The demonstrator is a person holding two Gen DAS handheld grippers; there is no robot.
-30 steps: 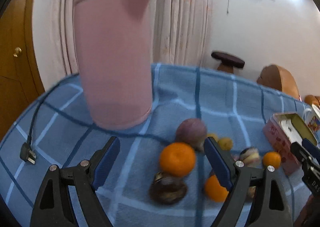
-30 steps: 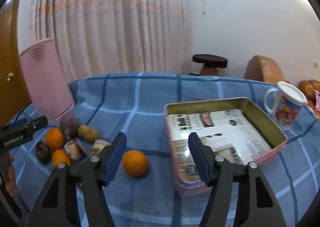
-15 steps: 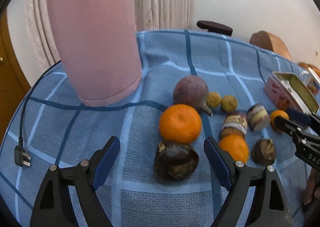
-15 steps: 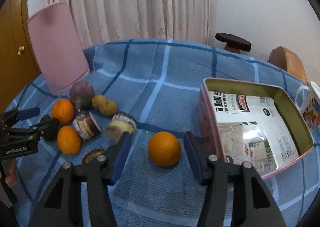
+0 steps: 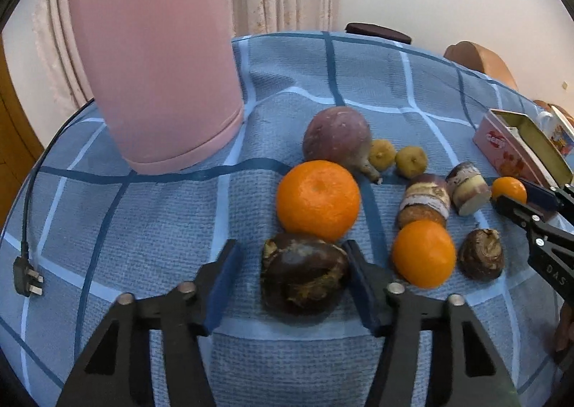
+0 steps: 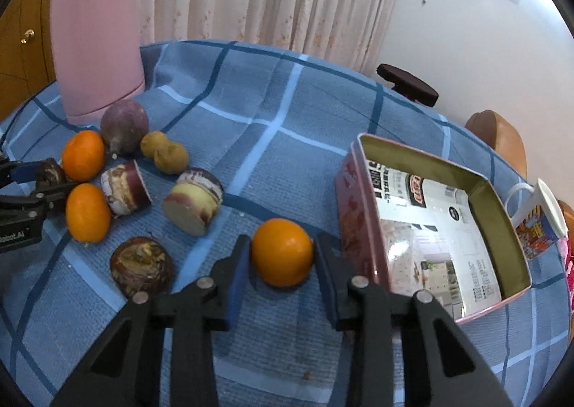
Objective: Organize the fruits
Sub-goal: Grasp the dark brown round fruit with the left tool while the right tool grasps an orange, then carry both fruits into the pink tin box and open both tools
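Note:
My left gripper straddles a dark brown fruit on the blue checked cloth. Its jaws are closing: the right pad touches the fruit, and a gap remains at the left pad. My right gripper is closing on a small orange, with both pads against its sides. This orange lies just left of the open pink tin. Between the two grippers lie a large orange, another orange, a purple round fruit, two cut pieces and a second dark fruit.
A tall pink jug stands at the back left, with a black cord and plug at the table's left edge. Two small yellow-brown fruits sit behind the pile. A printed mug stands beyond the tin.
Both grippers have dropped and tilted down toward the table. The left jaws have narrowed around the dark fruit. The right jaws have closed in on the small orange.

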